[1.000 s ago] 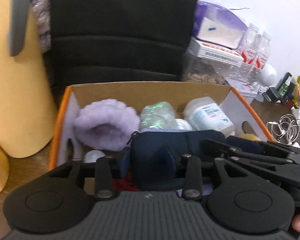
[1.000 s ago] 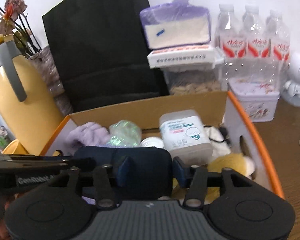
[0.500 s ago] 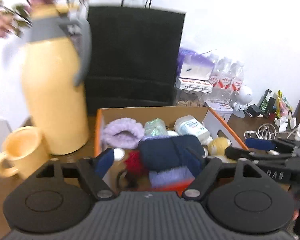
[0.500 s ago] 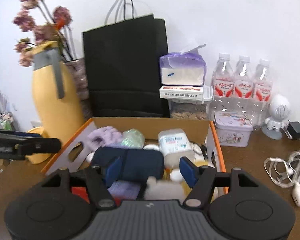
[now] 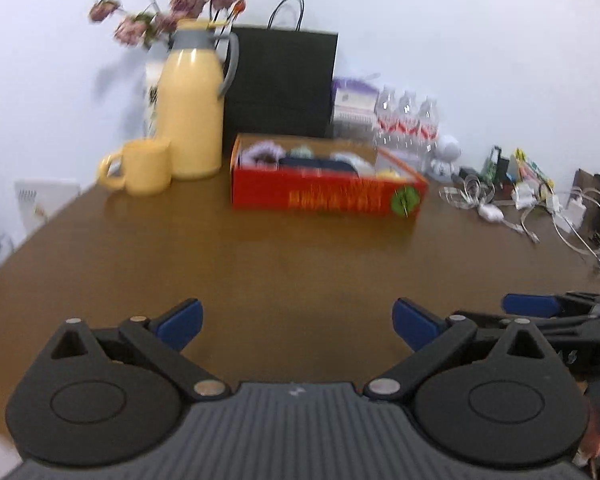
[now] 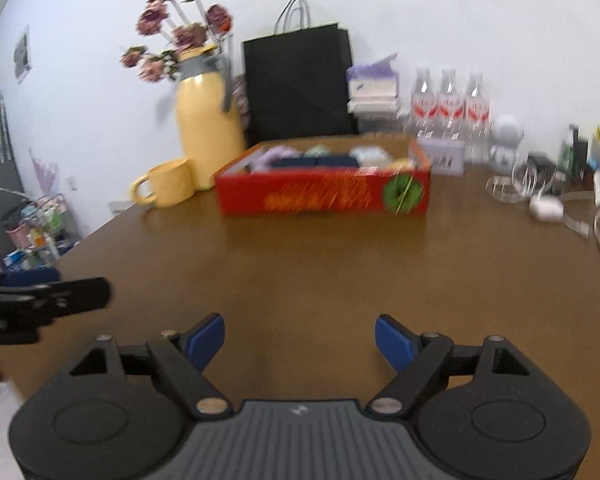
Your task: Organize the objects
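Left gripper: your jaws are opening, blue pads spread wide, nothing between them but bare worktop.
Right gripper: your jaws are opening too, with only brown wood showing in the gap.
Worktop: brown wood, bare in front of both your grippers.
Red box: it sits towards the back of the worktop, well apart from both grippers, its long printed side facing you.
Box contents: a dark navy pouch lies in the middle, a lilac fluffy thing at the left end, pale items at the right; the blur hides finer detail.
Yellow jug: upright just left of the box, with a yellow mug beside it.
Black paper bag: standing behind the box against the wall.
Water bottles: three in a row, right of the bag.
Cables: tangled on the worktop at the far right.
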A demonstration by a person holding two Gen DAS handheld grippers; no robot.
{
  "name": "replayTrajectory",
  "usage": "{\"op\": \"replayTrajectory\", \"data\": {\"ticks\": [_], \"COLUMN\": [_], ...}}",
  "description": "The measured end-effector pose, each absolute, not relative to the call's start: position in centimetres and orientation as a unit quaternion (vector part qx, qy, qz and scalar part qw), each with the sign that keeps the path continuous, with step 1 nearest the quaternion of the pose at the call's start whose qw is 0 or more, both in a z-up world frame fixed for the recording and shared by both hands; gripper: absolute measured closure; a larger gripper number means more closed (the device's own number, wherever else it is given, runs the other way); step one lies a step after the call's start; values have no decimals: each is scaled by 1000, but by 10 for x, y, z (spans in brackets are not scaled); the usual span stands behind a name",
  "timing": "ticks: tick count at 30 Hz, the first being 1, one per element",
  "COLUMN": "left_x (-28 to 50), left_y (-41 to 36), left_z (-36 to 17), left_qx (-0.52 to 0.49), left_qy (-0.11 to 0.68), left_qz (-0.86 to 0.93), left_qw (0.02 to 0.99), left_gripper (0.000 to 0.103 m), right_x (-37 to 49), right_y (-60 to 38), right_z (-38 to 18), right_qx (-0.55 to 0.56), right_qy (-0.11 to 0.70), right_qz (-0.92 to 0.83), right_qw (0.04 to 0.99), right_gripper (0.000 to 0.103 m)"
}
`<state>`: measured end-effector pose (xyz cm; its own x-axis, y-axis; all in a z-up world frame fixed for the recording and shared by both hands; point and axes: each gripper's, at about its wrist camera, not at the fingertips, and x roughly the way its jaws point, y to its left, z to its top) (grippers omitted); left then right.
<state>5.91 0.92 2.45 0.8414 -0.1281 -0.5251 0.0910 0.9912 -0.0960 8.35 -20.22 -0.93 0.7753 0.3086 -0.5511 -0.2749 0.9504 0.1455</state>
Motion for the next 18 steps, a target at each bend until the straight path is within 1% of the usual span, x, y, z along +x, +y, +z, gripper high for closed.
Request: {"op": "replayTrajectory", "data": {"ticks": [2,4,6,7,8,10,18], "left_x": [35,16,7,4,3,-1,8], "left_y": [6,3,4,3,3,5,13], "left_z": [21,23,27,28,29,29,22], "left_qx": [-10,30,47,49,48,30,3], "left_qy": [279,262,248,255,265,273,309], "left_qz": [-55,-53,-51,-53,-57,-56,-30], "left_qw": [959,963,966,964,961,960,951], "left_gripper": [0,0,0,0,0,0,0], "right_x": [58,40,24,17,8,-5,1], "right_y": [-198,-198,-201,-201,-202,-201,-200], "right_z": [-13,-12,-8,-6,-4,-1,-1], "right_qx": [25,22,24,24,21,17,22], "right_qy": [296,295,295,294,287,279,284], "right_qz": [158,140,132,132,132,125,124], "right_qw": [942,945,946,947,949,952,951], "right_gripper": [20,18,18,16,11,5,5]}}
